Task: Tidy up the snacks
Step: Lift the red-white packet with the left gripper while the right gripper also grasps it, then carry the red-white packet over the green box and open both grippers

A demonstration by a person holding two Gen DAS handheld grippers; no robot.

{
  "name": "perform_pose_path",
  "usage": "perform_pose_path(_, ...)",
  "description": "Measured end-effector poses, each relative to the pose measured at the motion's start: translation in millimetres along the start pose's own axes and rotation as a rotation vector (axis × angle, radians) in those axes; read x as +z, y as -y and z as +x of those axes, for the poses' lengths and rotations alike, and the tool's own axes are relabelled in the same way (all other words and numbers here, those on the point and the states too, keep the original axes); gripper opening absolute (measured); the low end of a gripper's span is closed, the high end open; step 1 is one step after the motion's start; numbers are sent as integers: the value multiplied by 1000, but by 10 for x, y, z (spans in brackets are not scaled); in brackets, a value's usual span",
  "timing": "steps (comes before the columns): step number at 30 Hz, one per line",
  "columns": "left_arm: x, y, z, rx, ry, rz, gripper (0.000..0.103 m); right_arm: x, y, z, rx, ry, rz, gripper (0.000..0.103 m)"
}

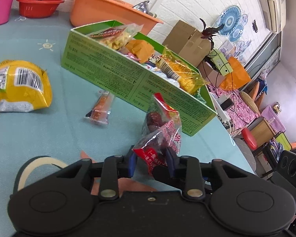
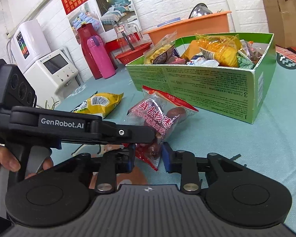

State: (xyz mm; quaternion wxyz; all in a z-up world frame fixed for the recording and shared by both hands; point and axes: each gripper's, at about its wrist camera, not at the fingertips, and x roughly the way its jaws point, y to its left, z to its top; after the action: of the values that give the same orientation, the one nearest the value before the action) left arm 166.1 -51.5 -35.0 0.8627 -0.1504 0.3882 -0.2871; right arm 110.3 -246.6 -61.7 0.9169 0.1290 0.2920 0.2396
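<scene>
Date packet [image 1: 159,138] before green box [image 1: 128,75] heaped with snacks [image 1: 179,69].

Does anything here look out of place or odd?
Yes. Both grippers, left gripper and right gripper, close around one date packet. The yellow bag and a small wrapped snack lie loose on the table, outside the heaped green box.

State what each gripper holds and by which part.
Both grip the red date packet at its near end: left gripper across that end, right gripper at the bottom corner.
</scene>
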Motion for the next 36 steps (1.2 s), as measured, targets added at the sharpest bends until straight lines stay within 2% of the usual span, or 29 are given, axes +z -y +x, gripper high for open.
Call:
perform_pose_path(2,1,49,-25,2,8,16,64,3,-15,-27,-8,8,-14,44)
perform_pose_path(9,-3,149,-101,-13,31,19,64,18,-52,-126,-23,37,-28,44)
perform_pose_path(15,84,442,-282,-36,104,77,64,72,-127,-365,-32,125,-64,44)
perform_pose_path(20,267,650,-282,-65,145,129,64,210,-131,-513,-59,212,-94,44)
perform_pose_path(27,636,783,-119,-105,188,156,64,558,-12,-493,-96,281,-114,44)
perform_pose_path(30,786,799,-45,-93,214,175,64,708,27,-425,-100,296,-137,42)
perform_pose_path(36,1020,649,168,-74,209,149,64,915,152,-189,-114,297,-154,41)
